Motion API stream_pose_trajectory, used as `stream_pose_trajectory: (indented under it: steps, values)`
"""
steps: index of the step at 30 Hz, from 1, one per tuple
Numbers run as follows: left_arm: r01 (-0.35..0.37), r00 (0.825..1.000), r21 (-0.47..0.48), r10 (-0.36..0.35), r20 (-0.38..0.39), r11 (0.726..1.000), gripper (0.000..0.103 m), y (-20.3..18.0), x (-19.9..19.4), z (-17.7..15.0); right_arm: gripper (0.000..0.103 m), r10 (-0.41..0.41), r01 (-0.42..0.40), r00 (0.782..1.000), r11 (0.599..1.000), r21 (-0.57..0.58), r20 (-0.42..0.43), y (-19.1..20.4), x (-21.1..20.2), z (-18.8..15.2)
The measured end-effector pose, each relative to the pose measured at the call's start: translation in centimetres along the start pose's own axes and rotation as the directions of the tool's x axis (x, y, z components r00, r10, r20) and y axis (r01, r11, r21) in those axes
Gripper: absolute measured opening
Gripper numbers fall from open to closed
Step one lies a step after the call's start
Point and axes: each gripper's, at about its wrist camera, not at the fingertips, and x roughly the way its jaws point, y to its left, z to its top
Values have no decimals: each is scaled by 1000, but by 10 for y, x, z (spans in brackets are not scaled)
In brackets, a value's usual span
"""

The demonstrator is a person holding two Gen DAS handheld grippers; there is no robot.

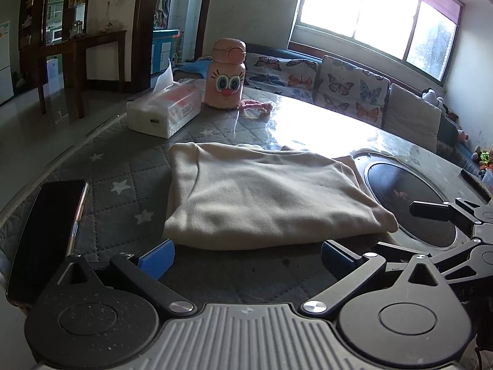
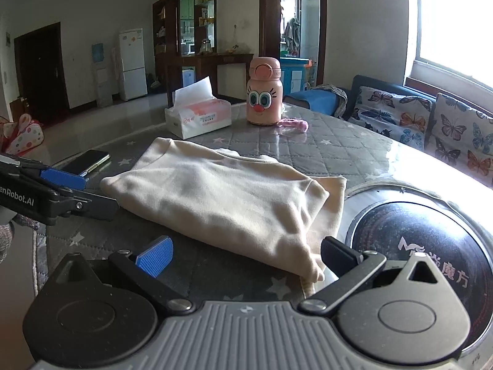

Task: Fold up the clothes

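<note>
Both grippers released, fingers spread wide, nothing between them: left gripper (image 1: 246,257), right gripper (image 2: 246,256). Folded cream garment (image 1: 262,197) lies mid-frame on table (image 1: 129,166), just beyond fingertips. Phone (image 1: 46,231) lower left; tissue pack (image 1: 166,108), pink bottle (image 1: 228,74) behind.

Cream folded garment (image 1: 265,197) on grey quilted desk (image 1: 129,169) cover patterned with white stars. Pink bottle (image 1: 226,75) with cartoon eyes and red nose; white-and-pink tissue pack (image 1: 166,112); black phone (image 1: 46,231). Blue pads (image 2: 154,256) on black claw fingers. Cushions (image 2: 397,117) white with multicoloured butterflies.
</note>
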Motion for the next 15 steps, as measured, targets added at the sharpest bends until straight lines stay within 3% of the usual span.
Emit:
stream_pose_trajectory:
  steps: [15]
  values:
    - [-71,997,33,71,2,997,103,-9,-4,-8,103,6,-5,1000,1000,10,-1,6,-8,-6]
